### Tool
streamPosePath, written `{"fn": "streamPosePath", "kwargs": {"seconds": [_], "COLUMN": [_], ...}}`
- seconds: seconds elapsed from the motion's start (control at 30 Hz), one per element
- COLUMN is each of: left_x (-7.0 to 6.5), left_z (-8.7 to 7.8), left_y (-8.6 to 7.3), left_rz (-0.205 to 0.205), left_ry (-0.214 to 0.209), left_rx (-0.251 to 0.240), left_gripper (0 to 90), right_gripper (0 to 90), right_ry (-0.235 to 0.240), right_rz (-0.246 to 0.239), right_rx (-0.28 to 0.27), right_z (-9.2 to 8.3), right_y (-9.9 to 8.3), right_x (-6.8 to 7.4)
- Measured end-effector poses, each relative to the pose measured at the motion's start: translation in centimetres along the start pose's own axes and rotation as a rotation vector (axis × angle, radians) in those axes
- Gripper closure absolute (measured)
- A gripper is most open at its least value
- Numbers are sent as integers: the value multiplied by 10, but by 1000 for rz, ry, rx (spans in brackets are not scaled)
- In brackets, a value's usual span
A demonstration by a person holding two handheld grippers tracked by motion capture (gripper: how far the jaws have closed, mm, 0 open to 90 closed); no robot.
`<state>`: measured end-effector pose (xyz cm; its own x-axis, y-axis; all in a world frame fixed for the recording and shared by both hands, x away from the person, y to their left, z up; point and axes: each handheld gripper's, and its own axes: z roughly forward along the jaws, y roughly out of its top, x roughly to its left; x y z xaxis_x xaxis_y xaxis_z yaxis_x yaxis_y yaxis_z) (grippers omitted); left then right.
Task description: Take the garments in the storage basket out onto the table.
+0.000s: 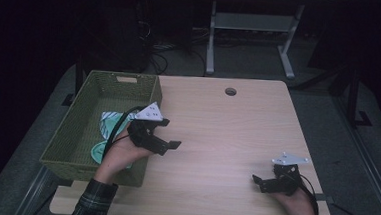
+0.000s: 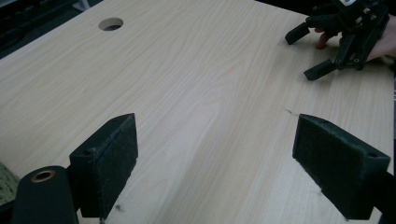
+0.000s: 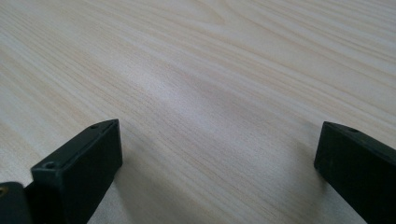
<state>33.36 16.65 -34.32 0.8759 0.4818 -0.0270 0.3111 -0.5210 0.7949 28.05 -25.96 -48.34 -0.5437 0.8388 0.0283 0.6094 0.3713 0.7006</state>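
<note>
The green basket (image 1: pixel 84 131) is taken as the landmark, at the counter's (image 1: pixel 227 135) left edge. Folded light cloths (image 1: pixel 108 125) are seen lying inside it. The left gripper (image 1: pixel 169 134) is held just beside the basket's right wall, jaws spread apart and empty, probably after a drop. The right gripper (image 1: pixel 263 183) is kept well away from the basket, jaws likewise apart, seemingly idle.

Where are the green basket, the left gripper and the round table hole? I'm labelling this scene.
green basket (image 1: pixel 125 79): high view, on its far woven wall.
left gripper (image 1: pixel 169 133): high view, midway between its open fingertips.
round table hole (image 1: pixel 230 92): high view, at its centre.
</note>
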Motion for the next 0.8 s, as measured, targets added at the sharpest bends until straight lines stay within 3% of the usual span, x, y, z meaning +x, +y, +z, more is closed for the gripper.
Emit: {"fn": "streamPosePath", "kwargs": {"seconds": [0.2, 0.8], "left_x": [8, 19], "left_z": [-9, -29], "left_y": [0, -16], "left_rz": [-1, -61], "left_ry": [33, 85], "left_rx": [0, 1], "left_gripper": [138, 154], "right_gripper": [7, 6], "right_ry": [0, 0], "right_rz": [0, 4], "right_rx": [0, 1], "right_z": [0, 1], "right_y": [0, 2], "right_x": [0, 0]}}
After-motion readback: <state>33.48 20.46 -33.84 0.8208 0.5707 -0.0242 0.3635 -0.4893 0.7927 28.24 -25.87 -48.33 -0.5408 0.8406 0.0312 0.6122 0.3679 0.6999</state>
